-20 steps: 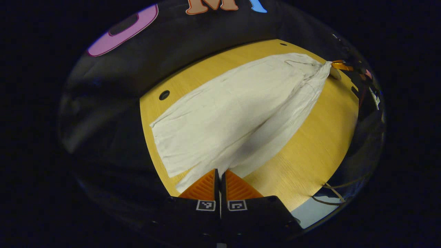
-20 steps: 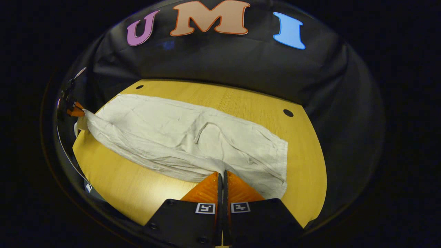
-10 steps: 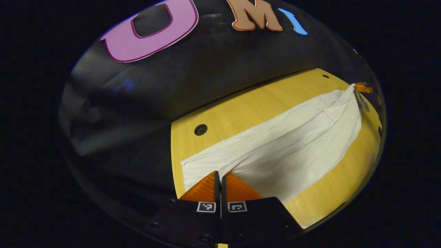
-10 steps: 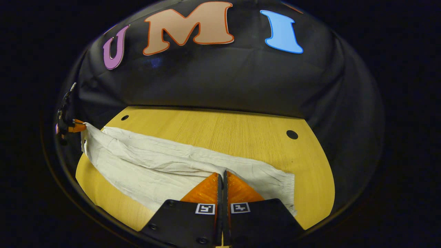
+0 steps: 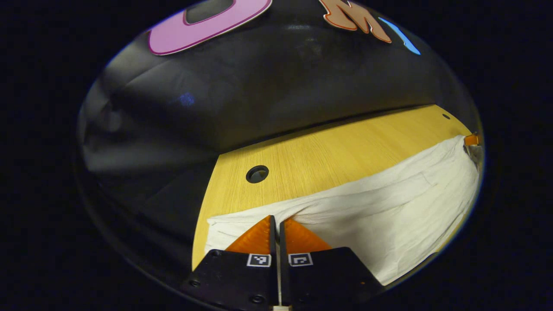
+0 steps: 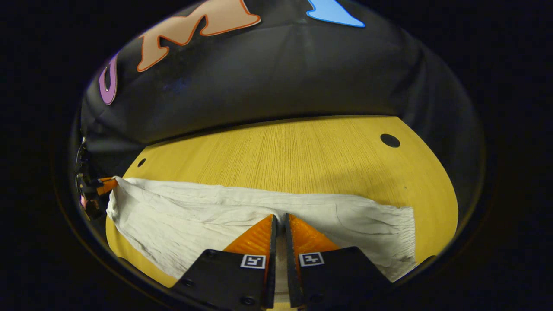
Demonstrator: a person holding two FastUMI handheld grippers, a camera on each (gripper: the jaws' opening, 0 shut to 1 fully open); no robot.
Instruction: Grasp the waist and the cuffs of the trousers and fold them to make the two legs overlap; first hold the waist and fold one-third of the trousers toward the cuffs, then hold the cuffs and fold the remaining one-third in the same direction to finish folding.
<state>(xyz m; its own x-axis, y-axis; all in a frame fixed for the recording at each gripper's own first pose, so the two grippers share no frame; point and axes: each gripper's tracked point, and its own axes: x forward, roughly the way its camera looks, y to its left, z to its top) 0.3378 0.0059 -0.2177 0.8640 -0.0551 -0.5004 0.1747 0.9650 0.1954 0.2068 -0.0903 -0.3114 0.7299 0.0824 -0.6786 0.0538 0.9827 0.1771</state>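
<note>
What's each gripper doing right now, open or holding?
Left gripper: shut on the trousers, pinching their edge.
Right gripper: shut on the trousers' other end, cloth between its fingers.

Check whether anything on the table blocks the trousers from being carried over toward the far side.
Nothing visible does. Beyond the trousers lies bare table with small holes up to the booth wall.

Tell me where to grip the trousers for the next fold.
Grip the trousers at the gathered waist end, from the near table side. It lies flat with its corners exposed, probably easy to pinch.
</note>
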